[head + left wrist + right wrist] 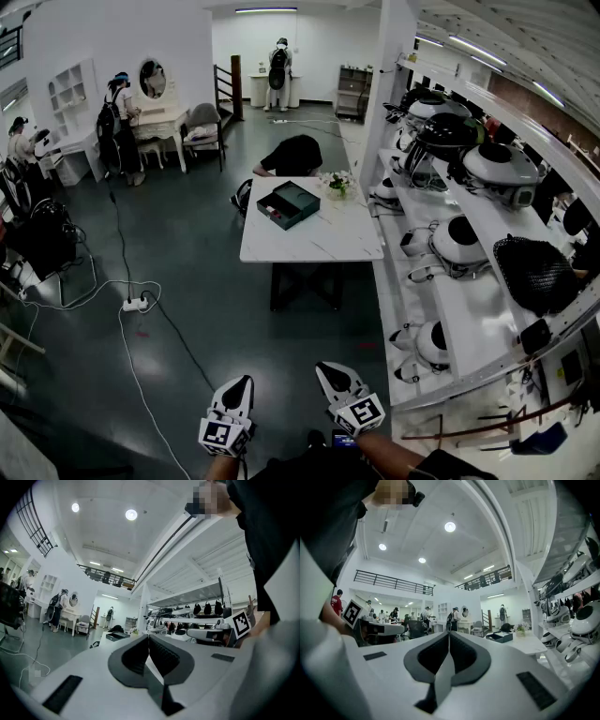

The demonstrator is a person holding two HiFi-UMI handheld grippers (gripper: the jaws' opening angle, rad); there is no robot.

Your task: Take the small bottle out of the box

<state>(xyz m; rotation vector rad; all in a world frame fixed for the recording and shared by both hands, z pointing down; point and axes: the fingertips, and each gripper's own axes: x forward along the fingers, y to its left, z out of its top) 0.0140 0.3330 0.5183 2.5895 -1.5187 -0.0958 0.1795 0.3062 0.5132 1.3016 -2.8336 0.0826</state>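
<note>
bottle itself is too small to make out from here; by the task it should sit inside the box (pixel 288 204), which lies open on the counter (pixel 349 246) well ahead, near that counter's left edge. both tools hang low in the head view, well apart from it. the left hand-held gripper (pixel 240 383) has its jaws pressed together on nothing, and the right hand-held gripper (pixel 328 372) is likewise pressed together and empty; in each gripper view the pads (pixel 161 656) meet in a thin seam.

what could go wrong, as a judgement: a power strip (pixel 136 304) lies on the floor (pixel 206 281) off to the left of the way in, and a caught foot would jolt the approach. a reach with jaws not spread would shove the box toward the near edge instead of entering it. the flowers (pixel 337 181) stand just beside the box and a wide swing could tip them. a person (pixel 295 155) bends at the far side, close to the work.

the counter is white, smooth, faintly veined like marble. the box is dark, shallow and rectangular with crisp corners. the jaws are white moulded shells with dark ribbed pads. the floor is dark and glossy.
</note>
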